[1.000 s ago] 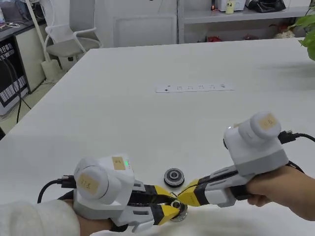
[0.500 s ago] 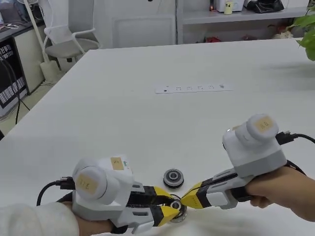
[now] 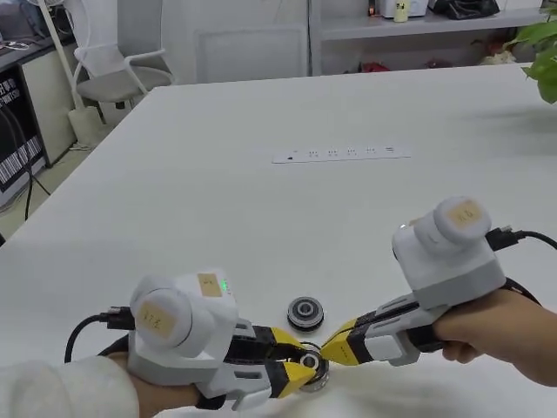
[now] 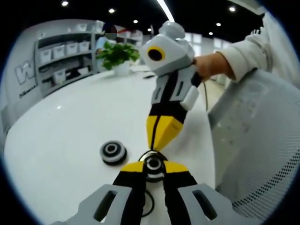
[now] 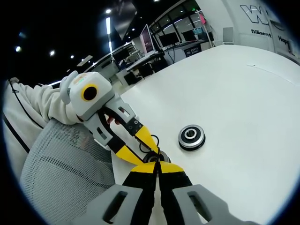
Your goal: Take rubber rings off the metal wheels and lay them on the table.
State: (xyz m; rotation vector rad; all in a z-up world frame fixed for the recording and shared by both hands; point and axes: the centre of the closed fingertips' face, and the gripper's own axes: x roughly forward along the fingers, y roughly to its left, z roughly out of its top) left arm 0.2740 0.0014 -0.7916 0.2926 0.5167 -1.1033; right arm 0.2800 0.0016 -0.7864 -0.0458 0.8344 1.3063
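A small metal wheel is held just above the white table, near its front edge. My left gripper is shut on that wheel; in the left gripper view the wheel sits between the yellow tips of the left gripper. My right gripper meets it from the right, jaws together, pinching the thin black rubber ring at the wheel's rim. The right gripper view shows the right gripper closed at the wheel. A second wheel with its black ring lies flat just beyond.
A white power strip lies mid-table. A white chair stands at the far left corner, shelves run behind, and a plant is at the far right. A mesh chair back is close behind the grippers.
The head camera has tilted a little. Both grippers stay joined at the held wheel; the right gripper has edged slightly up and away from it.
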